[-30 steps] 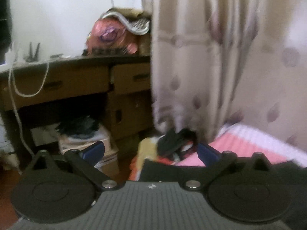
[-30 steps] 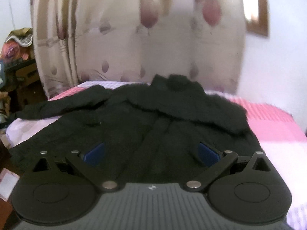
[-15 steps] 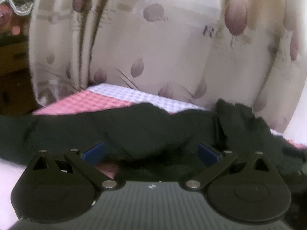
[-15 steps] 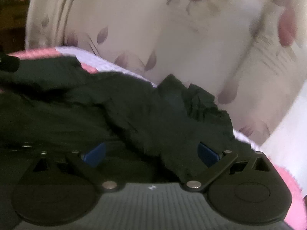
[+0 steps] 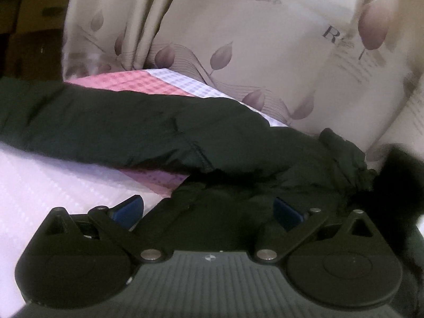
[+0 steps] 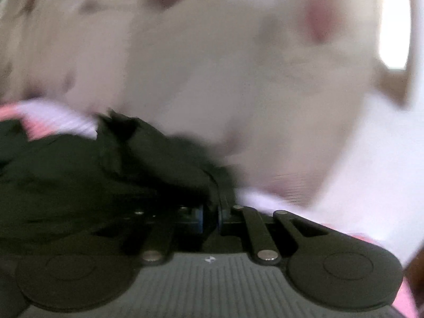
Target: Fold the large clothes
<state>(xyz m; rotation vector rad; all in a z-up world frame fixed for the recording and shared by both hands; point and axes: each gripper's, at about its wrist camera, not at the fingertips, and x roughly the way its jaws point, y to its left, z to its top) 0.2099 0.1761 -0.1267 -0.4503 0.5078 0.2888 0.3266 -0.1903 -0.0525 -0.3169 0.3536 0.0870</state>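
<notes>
Slippage is the main risk here: the right gripper (image 6: 210,216) has only a thin ridge of the black jacket (image 5: 159,129) pinched between its nearly closed jaws, and if that bite takes in just the outer shell, I judge that the padded cloth could pull free once it is lifted, or the layers could bunch and spoil the fold. The right wrist view is heavily blurred, so how much fabric sits in the pinch cannot be told. A second hazard is uneven handling, since one side is clamped while the other is not, which could drag the garment askew across the pink and white checked bedspread (image 5: 66,185) toward the near edge. The left gripper (image 5: 208,209) stands wide open, its blue pads (image 5: 127,208) spread well apart; the jacket's body lies between and beneath them, though whether either pad touches the cloth cannot be told. The jacket lies spread over the bed, one sleeve (image 5: 79,124) stretching away to the left across the cover, the rumpled collar (image 5: 344,156) at the far right just beside the leaf-patterned curtain (image 5: 265,39) that hangs behind the bed. At far left dark wooden furniture (image 5: 29,26) stands beyond the curtain's edge.
</notes>
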